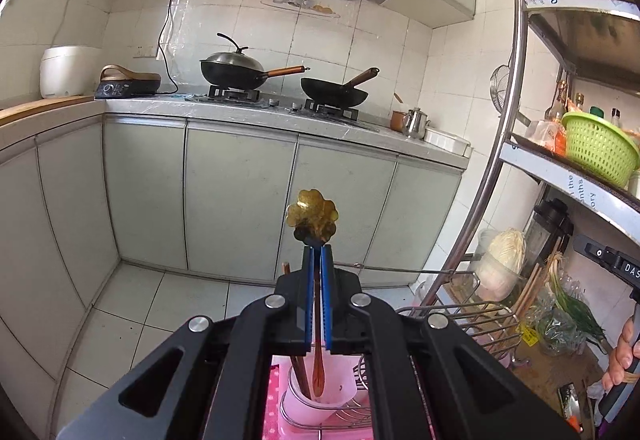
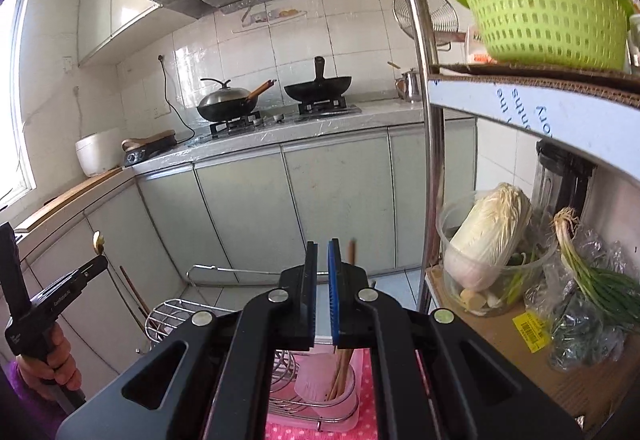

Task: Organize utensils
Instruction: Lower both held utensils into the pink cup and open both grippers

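One flower-headed spoon (image 1: 313, 218) sits clenched in the left gripper (image 1: 317, 252); the right gripper (image 2: 323, 252) is clenched, empty. Next: lower the spoon into the pink cup (image 1: 320, 400) at 6 o'clock.

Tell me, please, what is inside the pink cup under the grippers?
The pink cup holds wooden chopsticks; the left wrist view shows a brown spoon handle reaching into it. Its bottom is hidden by the grippers and wall.
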A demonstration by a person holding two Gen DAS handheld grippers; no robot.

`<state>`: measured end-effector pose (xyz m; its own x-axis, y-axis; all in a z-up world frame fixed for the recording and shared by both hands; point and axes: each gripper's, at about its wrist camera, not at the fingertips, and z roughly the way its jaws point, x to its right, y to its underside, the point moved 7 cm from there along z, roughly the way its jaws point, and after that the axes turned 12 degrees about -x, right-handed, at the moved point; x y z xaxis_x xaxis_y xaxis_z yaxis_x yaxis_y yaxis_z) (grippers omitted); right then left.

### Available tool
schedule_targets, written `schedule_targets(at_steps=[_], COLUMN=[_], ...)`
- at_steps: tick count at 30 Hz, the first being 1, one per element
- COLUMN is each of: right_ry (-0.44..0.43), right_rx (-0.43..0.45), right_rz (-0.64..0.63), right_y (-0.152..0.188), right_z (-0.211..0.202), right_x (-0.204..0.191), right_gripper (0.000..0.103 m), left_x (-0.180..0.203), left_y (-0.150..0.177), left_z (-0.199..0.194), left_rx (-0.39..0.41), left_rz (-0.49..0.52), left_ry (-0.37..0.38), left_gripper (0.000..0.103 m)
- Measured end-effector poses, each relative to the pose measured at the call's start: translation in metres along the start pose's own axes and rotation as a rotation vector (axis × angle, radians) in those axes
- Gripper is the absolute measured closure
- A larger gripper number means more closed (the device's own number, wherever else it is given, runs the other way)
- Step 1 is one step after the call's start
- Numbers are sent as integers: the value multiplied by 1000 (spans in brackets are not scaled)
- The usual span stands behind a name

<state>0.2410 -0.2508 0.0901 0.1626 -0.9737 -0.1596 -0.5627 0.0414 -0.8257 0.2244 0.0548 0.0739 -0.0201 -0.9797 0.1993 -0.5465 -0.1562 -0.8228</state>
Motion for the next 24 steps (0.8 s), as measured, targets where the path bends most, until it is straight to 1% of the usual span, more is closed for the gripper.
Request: schedule_targets(at_steps=[2,8,15,17,20,22,24], right_ry=[-5,-24,-55,-66,-85,-93,-111], right_rx=[-26,-91,-135,-142,-158,-167,-185], right_rz=[6,28,50,58,71,75,86], right_y=[7,27,52,58,68,74,85], right_z=[8,29,37,36,32,29,26], right_x=[1,6,5,4,1,-1,-5], right_gripper=[97,97,97,97,97,97,97], left_x=[-1,-1,0,-2,-5,-7,-9], left_y=[7,33,56,63,68,68,66], left_z=[9,36,58,63,66,62,51], left_rx=[-17,-102,-181,-211,-237,-243,-216], left_rz=[8,0,12,0,-16,-24,-37], left_ry=[-2,13,17,20,27,31,35], left_gripper=[100,100,100,99,96,85,80])
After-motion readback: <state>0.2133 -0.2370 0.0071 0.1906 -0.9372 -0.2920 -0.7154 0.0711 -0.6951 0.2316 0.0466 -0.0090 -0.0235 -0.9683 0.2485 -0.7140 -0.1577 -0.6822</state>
